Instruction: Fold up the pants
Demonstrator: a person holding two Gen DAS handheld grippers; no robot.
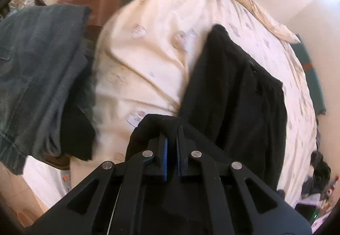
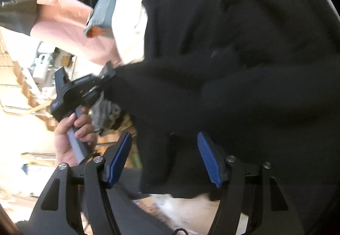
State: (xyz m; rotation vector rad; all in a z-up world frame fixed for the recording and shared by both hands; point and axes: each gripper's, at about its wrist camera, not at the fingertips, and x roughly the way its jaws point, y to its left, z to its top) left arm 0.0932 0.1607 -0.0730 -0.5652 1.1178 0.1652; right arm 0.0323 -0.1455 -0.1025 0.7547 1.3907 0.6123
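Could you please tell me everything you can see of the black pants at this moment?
The black pants look like soft, matte, slightly fuzzy fabric, with no pattern visible. They lie draped in a long strip over the cream printed bedding, creased and bunched at the near end. That end is pinched in the left gripper, whose jaws are shut on it. In the right wrist view the cloth hangs between the open pads of the right gripper; no pad visibly presses it.

No readable text in either wrist view.

The black plastic handheld gripper body (image 2: 74, 90), at about nine o'clock in the right wrist view, carries faint pale lettering and a small pale label, both too blurred to read.
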